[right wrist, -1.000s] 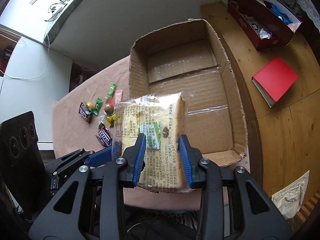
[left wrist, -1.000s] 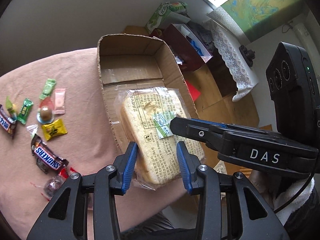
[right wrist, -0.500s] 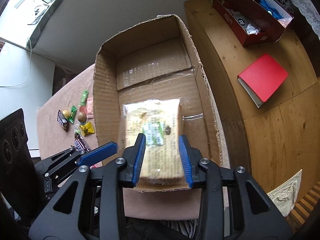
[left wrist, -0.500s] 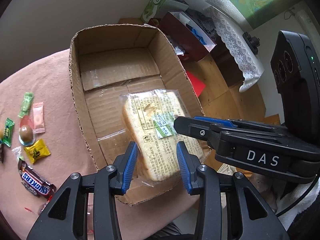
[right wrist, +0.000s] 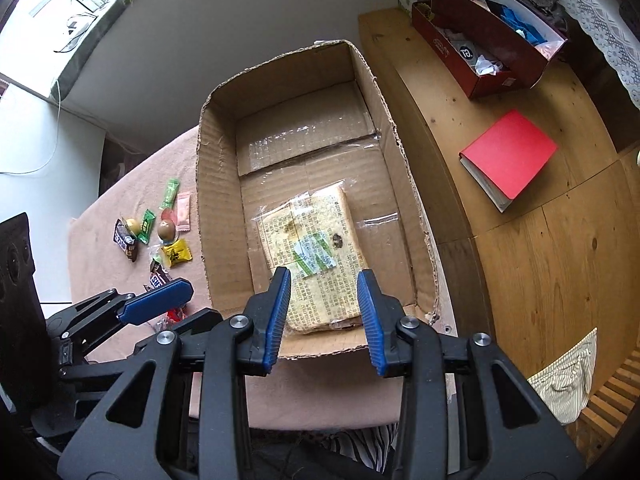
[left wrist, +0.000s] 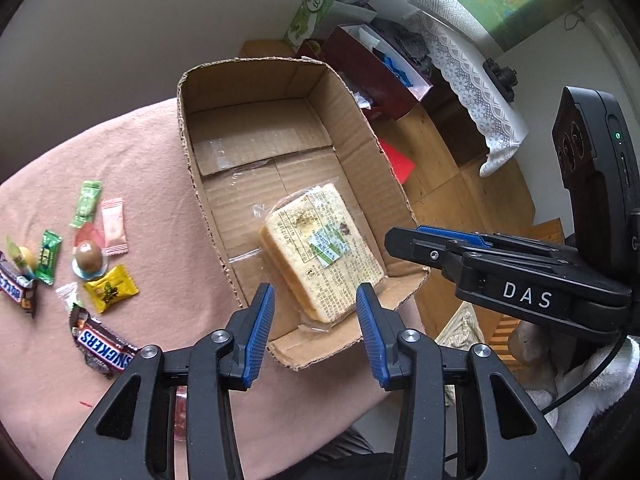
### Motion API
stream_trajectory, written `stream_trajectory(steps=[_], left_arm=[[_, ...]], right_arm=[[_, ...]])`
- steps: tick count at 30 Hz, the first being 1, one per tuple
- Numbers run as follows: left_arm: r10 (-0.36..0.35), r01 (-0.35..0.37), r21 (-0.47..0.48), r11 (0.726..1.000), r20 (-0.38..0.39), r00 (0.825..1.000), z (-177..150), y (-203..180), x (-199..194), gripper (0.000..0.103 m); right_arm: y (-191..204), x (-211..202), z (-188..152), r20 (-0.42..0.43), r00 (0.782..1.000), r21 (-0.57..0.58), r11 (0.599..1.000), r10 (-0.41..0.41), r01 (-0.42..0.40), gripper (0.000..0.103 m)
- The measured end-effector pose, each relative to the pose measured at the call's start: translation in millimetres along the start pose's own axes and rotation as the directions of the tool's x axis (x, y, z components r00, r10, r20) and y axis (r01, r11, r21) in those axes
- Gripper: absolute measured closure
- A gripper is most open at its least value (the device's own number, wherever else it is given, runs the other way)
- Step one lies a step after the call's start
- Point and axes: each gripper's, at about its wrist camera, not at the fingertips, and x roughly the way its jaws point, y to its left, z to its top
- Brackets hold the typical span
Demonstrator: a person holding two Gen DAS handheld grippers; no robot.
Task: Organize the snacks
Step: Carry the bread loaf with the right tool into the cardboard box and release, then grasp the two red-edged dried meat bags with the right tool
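A clear-wrapped pack of sliced bread [left wrist: 320, 256] lies flat on the floor of the open cardboard box [left wrist: 192, 168], near its front right corner; it also shows in the right wrist view [right wrist: 316, 256]. My left gripper [left wrist: 315, 312] is open and empty above the box's front edge. My right gripper [right wrist: 323, 292] is open and empty, just above the near end of the bread. Loose sweets lie on the pink cloth left of the box: a Snickers bar [left wrist: 102, 346], a yellow candy [left wrist: 111, 288], a green candy [left wrist: 86, 203].
The box [right wrist: 216, 216] stands on a pink-covered table [left wrist: 132, 184]. To the right is a wooden surface with a red notebook [right wrist: 508, 160] and a dark red box of odds and ends [right wrist: 492, 28]. A striped cloth [right wrist: 564, 376] lies at lower right.
Both grippers carried the bread over the box, then let go of it. The bread now lies in the box and both grippers have pulled back, open.
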Motion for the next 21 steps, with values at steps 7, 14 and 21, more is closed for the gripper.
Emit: stream_trajectory(steps=[7, 14, 21], left_arm=[[0.039, -0.040, 0.018, 0.999, 0.027, 0.999, -16.6, 26.8, -34.5, 0.058], [0.089, -0.089, -0.035, 0.995, -0.006, 0.996, -50.1, 82.9, -52.4, 0.058], [0.125, -0.127, -0.027, 0.991, -0.066, 0.990, -80.4, 112.8, -45.8, 0.058]], right_arm=[[38.5, -25.9, -33.9, 0.105, 0.994, -0.076, 0.997, -0.009, 0.017, 0.043], [85.0, -7.8, -78.1, 0.060, 0.997, -0.110, 0.993, 0.045, -0.038, 0.043], [116.0, 36.2, -97.1, -0.024, 0.997, -0.112, 0.991, 0.068, -0.070, 0.043]])
